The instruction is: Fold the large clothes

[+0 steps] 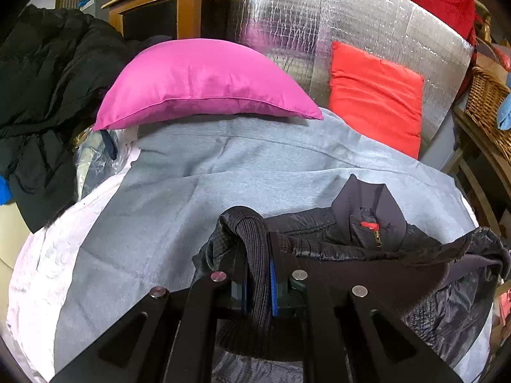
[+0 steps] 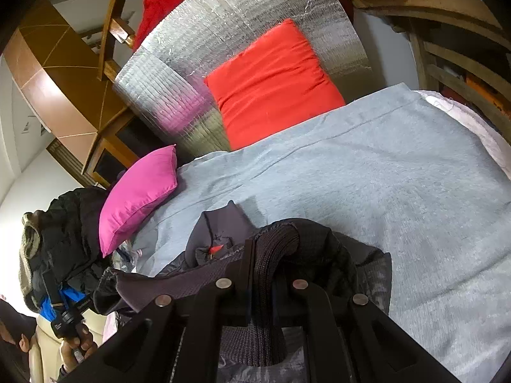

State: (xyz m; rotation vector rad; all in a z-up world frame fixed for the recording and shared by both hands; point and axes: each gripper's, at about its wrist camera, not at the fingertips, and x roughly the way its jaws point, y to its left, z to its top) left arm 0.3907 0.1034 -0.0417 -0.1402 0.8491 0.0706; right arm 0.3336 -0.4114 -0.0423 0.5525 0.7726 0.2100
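Grey blanket: one jacket, two claws gripping ribbed hem.

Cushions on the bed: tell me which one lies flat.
The pink cushion lies flat on the grey blanket; the red cushion leans upright against the silver foil sheet.

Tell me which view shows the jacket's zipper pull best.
The left wrist view. There the collar stands open toward the camera, so the zipper pull of the jacket shows below the red tab. The right wrist view shows the collar and a bit of red, but no zipper pull can be made out.
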